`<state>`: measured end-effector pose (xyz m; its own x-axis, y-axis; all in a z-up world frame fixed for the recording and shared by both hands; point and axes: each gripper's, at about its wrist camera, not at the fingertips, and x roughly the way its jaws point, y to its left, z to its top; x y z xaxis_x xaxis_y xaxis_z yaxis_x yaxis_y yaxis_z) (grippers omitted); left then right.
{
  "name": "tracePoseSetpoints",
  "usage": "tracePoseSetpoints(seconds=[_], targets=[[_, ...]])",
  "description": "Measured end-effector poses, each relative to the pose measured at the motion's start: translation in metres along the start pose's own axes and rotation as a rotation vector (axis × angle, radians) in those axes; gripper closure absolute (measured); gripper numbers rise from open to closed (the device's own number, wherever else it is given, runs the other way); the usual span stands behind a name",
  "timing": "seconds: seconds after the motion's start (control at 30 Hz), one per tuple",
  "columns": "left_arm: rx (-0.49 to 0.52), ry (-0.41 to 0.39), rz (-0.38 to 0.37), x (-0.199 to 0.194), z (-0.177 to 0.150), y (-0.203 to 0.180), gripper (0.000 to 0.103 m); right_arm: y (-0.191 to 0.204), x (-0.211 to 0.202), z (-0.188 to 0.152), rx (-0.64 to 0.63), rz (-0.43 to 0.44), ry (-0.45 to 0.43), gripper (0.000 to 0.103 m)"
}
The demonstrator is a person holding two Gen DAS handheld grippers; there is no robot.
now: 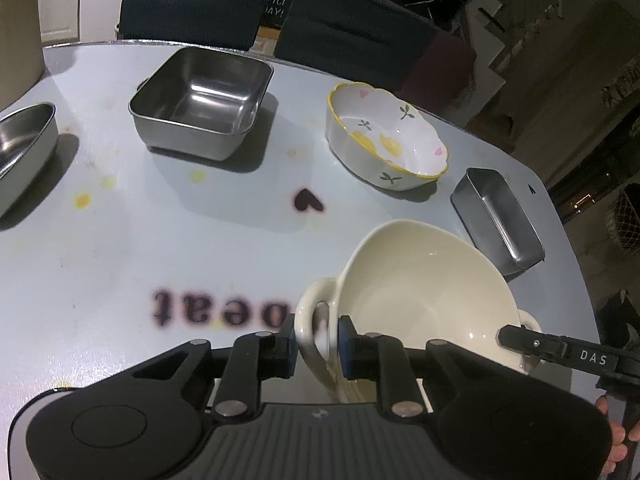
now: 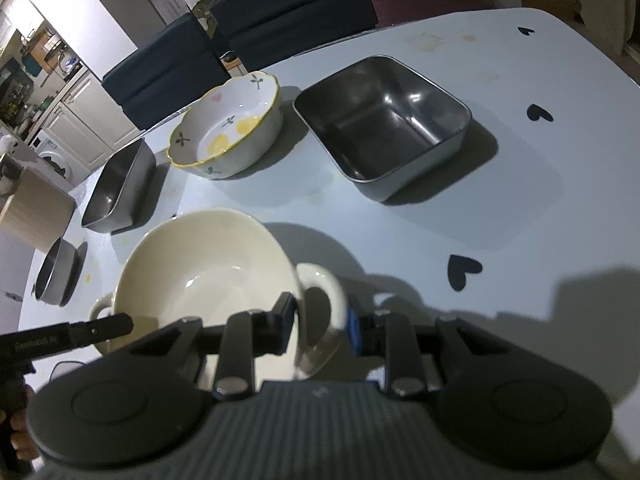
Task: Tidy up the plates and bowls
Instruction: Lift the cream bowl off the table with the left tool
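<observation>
Handles of the cream bowl (image 1: 424, 296) sit in both our grips. Through the left wrist camera, our left gripper (image 1: 316, 346) clamps one handle (image 1: 310, 320). Through the right wrist camera, our right gripper (image 2: 320, 326) pinches the other handle (image 2: 326, 292), the flowered bowl (image 2: 228, 128) well beyond it.

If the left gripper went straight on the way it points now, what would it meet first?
The left gripper already has its fingers either side of one loop handle of the cream bowl, so it would likely press into that bowl's wall first, then the table below. Depth is unclear.
</observation>
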<state>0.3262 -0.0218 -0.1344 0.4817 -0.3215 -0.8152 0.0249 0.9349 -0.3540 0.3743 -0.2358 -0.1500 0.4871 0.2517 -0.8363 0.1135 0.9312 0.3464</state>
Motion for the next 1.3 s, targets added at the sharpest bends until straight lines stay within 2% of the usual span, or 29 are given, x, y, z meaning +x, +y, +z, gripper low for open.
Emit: tracePoseSetpoints(seconds=[0.5, 0.9, 1.3], targets=[[0.004, -0.040, 0.012, -0.008, -0.002, -0.003, 0.081, 0.005, -0.004, -0.005, -0.035, -0.001, -0.026, 0.072], [-0.020, -0.124, -0.009, -0.075, -0.010, 0.001, 0.081, 0.027, -0.058, -0.009, -0.048, 0.056, -0.108, 0.074], [-0.022, -0.173, 0.012, -0.139, -0.028, 0.023, 0.081, 0.072, -0.101, -0.033, -0.118, 0.094, -0.115, 0.075]])
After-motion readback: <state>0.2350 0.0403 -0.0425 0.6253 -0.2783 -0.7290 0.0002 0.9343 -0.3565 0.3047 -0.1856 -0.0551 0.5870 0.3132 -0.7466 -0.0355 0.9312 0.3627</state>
